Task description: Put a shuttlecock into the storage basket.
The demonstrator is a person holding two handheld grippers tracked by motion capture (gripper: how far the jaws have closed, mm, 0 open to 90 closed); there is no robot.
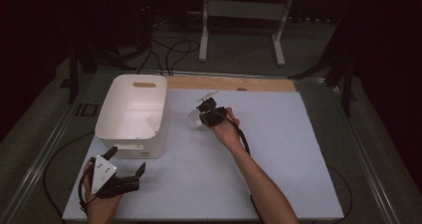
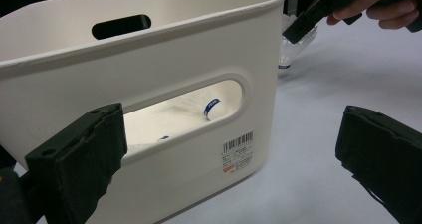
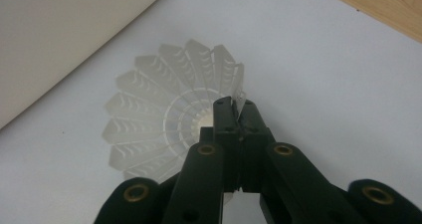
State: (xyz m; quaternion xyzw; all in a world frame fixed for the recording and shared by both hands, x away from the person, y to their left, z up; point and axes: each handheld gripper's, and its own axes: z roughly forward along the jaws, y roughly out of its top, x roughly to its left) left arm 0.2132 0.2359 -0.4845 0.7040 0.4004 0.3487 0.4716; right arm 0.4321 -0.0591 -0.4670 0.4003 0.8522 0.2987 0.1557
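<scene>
Clamped tight, my right gripper (image 3: 238, 115) pinches the rim of a white plastic shuttlecock (image 3: 164, 119); its skirt fans out under the jaws in the right gripper view, open end up towards me, and it sits on the pale table sheet (image 1: 278, 149) just beside the white bin (image 1: 133, 115); in the high view the shuttlecock (image 1: 195, 119) shows at the bin's right side, with my right hand (image 1: 226, 127) behind the gripper (image 1: 206, 112). My left gripper (image 1: 127, 160) rests near the table's front left corner, just in front of the bin, its jaws spread wide with nothing between them; between them, in the left gripper view, I look at the bin's (image 2: 149, 64) near wall. A small sticker (image 2: 238, 152) with a barcode and a red mark sits low on that wall; its print is too small to read. Through the handle slot I see another shuttlecock (image 2: 206, 106) lying inside the bin, with a blue band whose white letters I cannot make out. Farther off, past the bin's corner, the right gripper (image 2: 303, 22) holds its shuttlecock (image 2: 291, 47). Beyond the sheet a strip of bare wood (image 1: 229, 83) edges the table.
</scene>
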